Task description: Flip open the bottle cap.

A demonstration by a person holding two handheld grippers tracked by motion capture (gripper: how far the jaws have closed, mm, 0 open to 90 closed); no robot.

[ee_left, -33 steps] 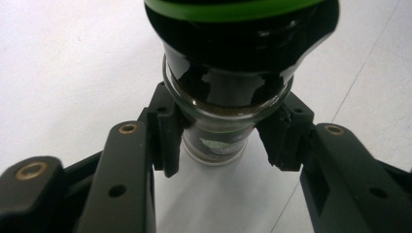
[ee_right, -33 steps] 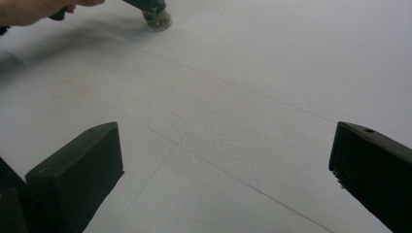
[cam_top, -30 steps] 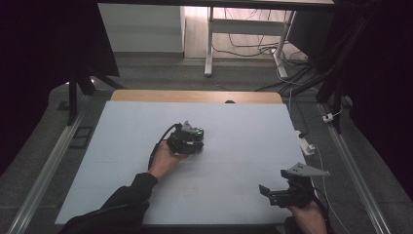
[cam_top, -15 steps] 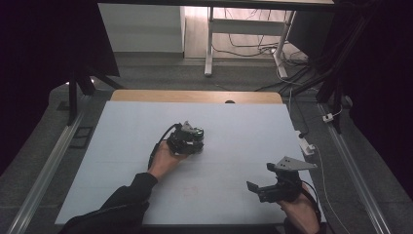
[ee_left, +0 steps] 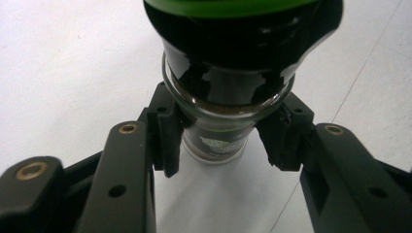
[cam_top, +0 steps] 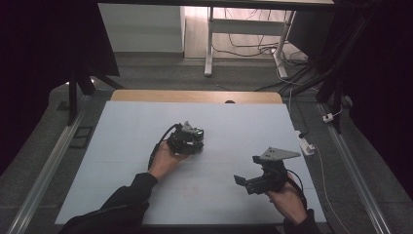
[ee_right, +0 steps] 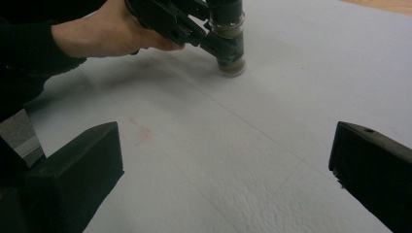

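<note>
We saw a small glass jar (ee_left: 221, 104) standing upright on the white table (cam_top: 122, 146), a little left of the middle of the board. It had a dark body, a green lid on top, and a brownish layer showed low inside the glass; what that layer was we could not tell. The left gripper (ee_left: 221, 133) was clamped on the jar, its two black pads pressing the glass from either side just under the rim. In the right gripper view the jar (ee_right: 228, 46) sat at about twelve o'clock, with the left hand (ee_right: 104, 34) behind it at ten o'clock.

The right gripper (cam_top: 246, 183) hovered at about five o'clock from the jar, well apart from it, jaws spread wide with nothing between them.

Bare tabletop lay all round the jar, and every table edge was well away from it. A wooden strip (cam_top: 195, 96) ran along the far edge at twelve o'clock. Nothing lay between the two grippers.
</note>
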